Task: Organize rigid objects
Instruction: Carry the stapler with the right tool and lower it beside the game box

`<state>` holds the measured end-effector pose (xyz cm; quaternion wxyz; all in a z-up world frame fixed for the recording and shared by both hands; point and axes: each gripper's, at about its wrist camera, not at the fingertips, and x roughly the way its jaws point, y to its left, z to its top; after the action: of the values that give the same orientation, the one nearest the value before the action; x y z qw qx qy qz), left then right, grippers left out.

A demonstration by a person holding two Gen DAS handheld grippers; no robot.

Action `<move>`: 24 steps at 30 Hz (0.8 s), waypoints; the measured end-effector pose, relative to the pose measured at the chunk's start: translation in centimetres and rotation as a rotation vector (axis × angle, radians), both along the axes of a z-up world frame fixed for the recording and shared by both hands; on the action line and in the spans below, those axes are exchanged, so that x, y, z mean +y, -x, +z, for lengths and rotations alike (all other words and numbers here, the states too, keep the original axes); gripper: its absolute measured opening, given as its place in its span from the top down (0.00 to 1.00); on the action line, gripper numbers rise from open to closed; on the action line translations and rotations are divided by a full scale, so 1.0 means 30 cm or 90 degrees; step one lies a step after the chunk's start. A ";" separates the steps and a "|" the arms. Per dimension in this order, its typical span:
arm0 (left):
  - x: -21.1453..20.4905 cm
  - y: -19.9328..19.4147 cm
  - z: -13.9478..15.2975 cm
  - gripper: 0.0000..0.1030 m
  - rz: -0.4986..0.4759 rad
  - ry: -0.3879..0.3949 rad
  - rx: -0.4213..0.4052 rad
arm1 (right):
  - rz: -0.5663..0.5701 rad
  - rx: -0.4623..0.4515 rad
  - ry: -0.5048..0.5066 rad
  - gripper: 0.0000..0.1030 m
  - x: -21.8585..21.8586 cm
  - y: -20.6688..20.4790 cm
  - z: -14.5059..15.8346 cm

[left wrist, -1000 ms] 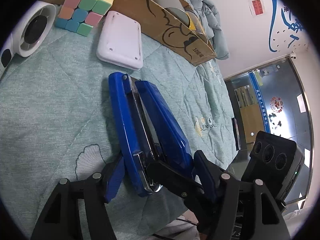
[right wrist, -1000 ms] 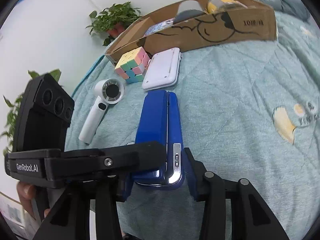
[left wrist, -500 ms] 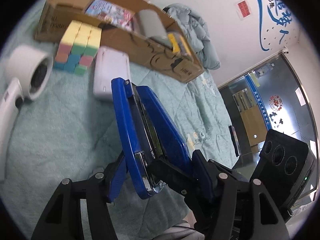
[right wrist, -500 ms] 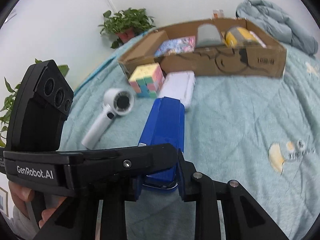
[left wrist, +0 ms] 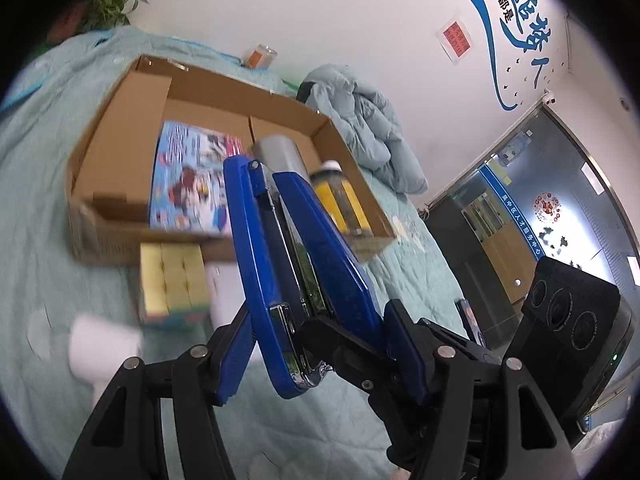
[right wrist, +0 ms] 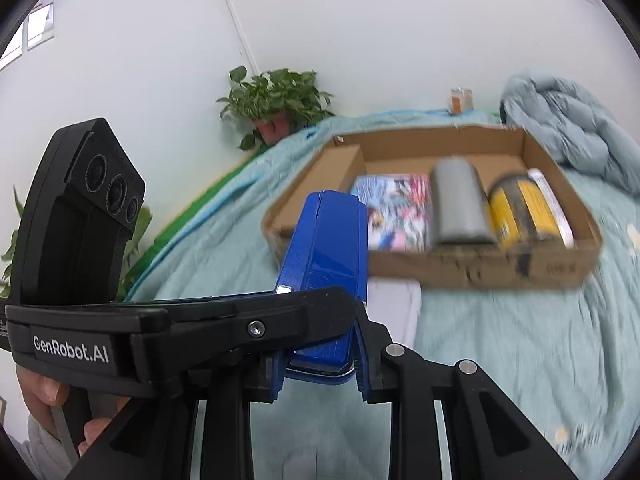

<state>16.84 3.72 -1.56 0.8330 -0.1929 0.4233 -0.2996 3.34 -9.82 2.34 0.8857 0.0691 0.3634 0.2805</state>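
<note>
Up it comes: the blue stapler (left wrist: 304, 276), flat on the teal quilt (left wrist: 48, 184) a second ago, is now lifted clear and pointed at the cardboard box (right wrist: 516, 270), with the left gripper (left wrist: 320, 354) and right gripper (right wrist: 320, 362) both clamped on its near end, so it looks headed inside. Count it: 3 items already boxed, 1 picture book (right wrist: 396, 212), 1 grey can (right wrist: 460, 208), 1 yellow bottle (right wrist: 520, 210); outside, 1 puzzle cube (left wrist: 174, 280), plus 2 white objects too blurred to name.

One stapler (left wrist: 304, 276), one box (right wrist: 472, 268), two plants (right wrist: 280, 100).
</note>
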 end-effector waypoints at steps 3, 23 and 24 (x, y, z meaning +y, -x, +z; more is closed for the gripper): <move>0.029 -0.106 0.023 0.39 -0.002 -0.004 0.001 | 0.000 0.001 0.003 0.76 0.046 -0.117 0.037; 0.080 -0.499 -0.185 0.40 -0.028 -0.055 0.145 | -0.038 0.202 -0.016 0.73 0.207 -0.667 -0.229; 0.081 -0.499 -0.185 0.40 -0.027 -0.059 0.150 | -0.038 0.200 -0.015 0.72 0.209 -0.663 -0.235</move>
<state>31.80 6.15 -7.10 0.7790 -0.1794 0.5356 -0.2724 23.24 -3.55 -4.70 0.8249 0.1338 0.4921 0.2440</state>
